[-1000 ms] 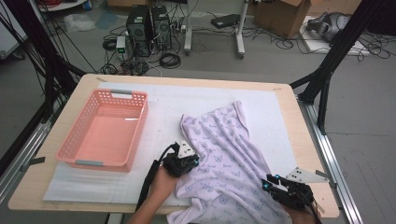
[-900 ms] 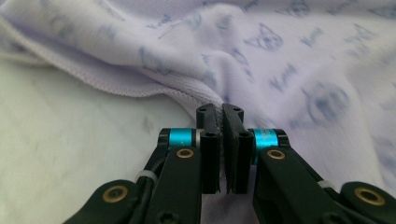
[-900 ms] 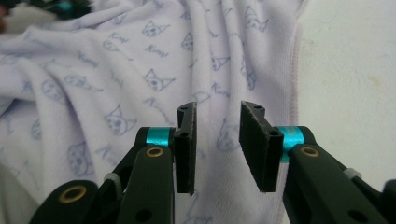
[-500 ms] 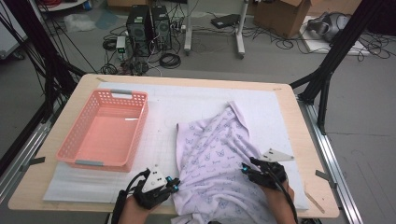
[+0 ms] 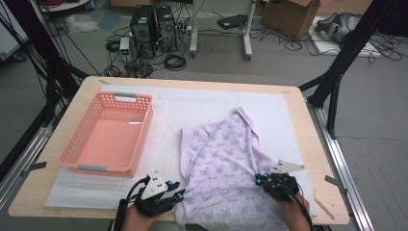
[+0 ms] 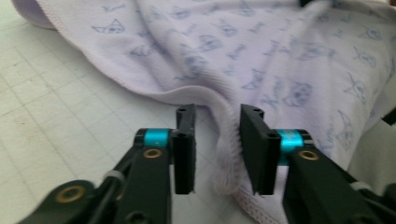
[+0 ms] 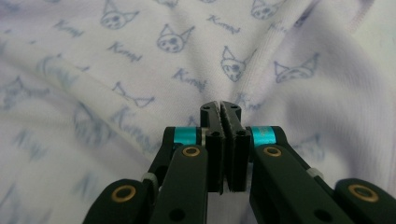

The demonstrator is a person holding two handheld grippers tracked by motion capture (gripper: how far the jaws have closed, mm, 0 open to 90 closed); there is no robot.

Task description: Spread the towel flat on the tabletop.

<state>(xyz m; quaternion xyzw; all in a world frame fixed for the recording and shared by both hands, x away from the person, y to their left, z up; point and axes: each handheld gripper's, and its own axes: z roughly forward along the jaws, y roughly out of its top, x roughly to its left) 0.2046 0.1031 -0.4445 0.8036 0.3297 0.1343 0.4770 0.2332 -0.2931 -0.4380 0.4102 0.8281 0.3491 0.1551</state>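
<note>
lilac shirt [image 5: 223,159] lies on the desk [image 5: 308,120]; its hem sits between the parted jaws of the left hand-held gripper [image 6: 218,140], while the right hand-held gripper [image 7: 220,112] is clamped on its cloth.

A grey floor [image 5: 380,159] lies beyond the wooden surface [image 5: 308,139], strewn with black cables [image 5: 175,61]. Two computer towers [image 5: 154,26] stand there, a cardboard box [image 5: 286,14] nearby, black frame struts [image 5: 344,55] alongside.

One garment [image 5: 223,163], one basket [image 5: 108,137], seemingly.
</note>
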